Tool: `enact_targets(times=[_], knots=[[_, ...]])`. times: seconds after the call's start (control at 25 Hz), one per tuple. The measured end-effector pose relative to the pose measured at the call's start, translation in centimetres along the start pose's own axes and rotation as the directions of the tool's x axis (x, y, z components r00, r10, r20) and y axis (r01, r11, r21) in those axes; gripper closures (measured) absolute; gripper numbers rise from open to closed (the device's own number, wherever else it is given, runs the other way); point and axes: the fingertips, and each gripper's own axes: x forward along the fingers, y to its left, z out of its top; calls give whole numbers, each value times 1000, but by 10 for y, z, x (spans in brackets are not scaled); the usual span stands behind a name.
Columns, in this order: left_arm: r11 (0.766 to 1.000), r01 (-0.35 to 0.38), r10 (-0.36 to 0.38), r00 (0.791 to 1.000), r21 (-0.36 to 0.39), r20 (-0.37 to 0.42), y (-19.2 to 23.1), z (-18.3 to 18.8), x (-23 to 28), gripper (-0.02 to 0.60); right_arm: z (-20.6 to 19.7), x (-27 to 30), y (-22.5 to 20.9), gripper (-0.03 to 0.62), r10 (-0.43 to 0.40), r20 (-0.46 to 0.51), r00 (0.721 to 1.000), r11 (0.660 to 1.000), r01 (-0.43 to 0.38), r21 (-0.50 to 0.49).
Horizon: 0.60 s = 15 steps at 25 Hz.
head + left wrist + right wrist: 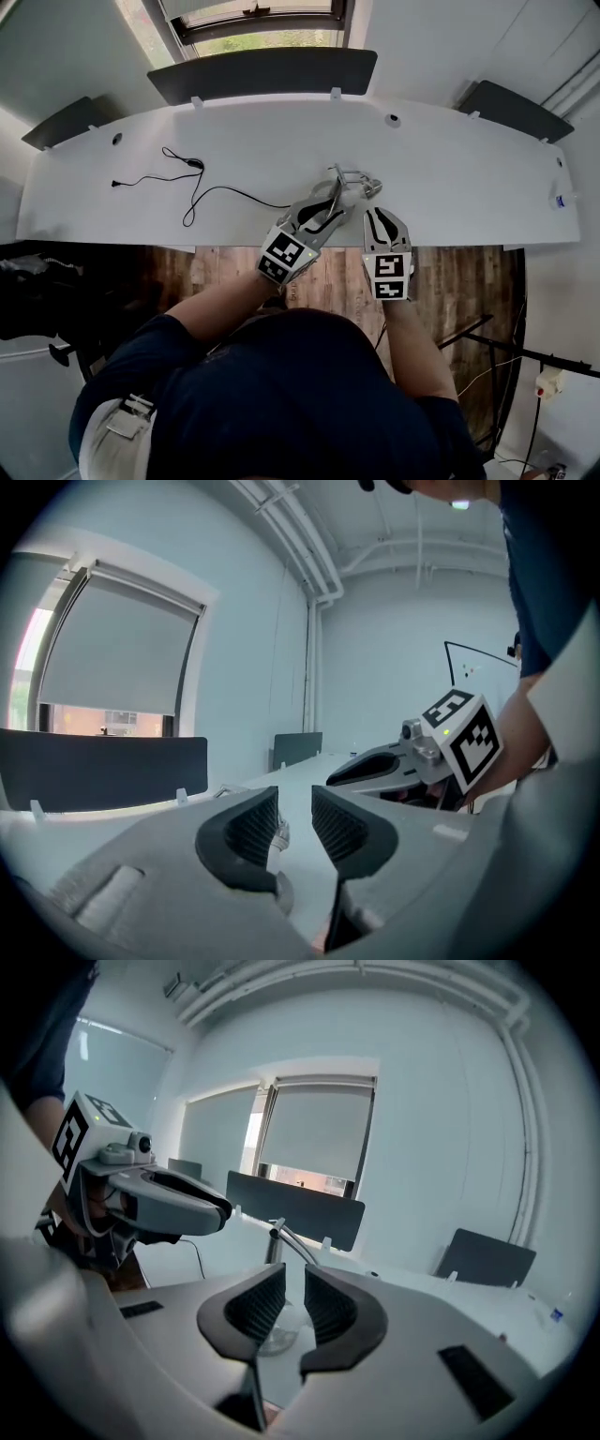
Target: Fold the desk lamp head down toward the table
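Desk lamp [352, 180] sits on white table [450, 169], near front edge. Small and hard to see in head view. Right gripper view shows round base, short post, thin arm sloping down. Left gripper [294, 822] points at lamp from 7 o'clock, jaws spread a bit, bit of lamp peeks past gap, no pinch. Right gripper [293, 1305] at 5 o'clock of lamp, jaws apart, holding nothing. Black cable [192, 183] lies at 9 o'clock of lamp.
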Motion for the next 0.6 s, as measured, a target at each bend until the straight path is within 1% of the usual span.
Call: enact_targets(times=[0.08, 0.2, 0.32, 0.44, 0.52, 0.6], knots=[[1000, 27, -26, 1000, -6, 15, -15, 12, -15, 476, 9, -18, 9, 530, 12, 33, 999, 999, -14, 47], [998, 66, -66, 997, 5, 34, -33, 30, -34, 505, 22, -43, 20, 542, 39, 69, 997, 995, -46, 90], [994, 114, -113, 990, -6, 79, -48, 51, -47, 532, 35, -66, 30, 554, 66, 108, 992, 991, -78, 112], [987, 159, -157, 982, -11, 106, -63, 69, -58, 560, 48, -87, 40, 565, 89, 159, 983, 987, -108, 115], [986, 168, -166, 978, -1, 126, -71, 75, -63, 574, 54, -98, 45, 571, 95, 192, 977, 986, -118, 114], [986, 166, -164, 977, -5, 138, -77, 75, -65, 575, 54, -103, 49, 576, 95, 212, 973, 985, -123, 122]])
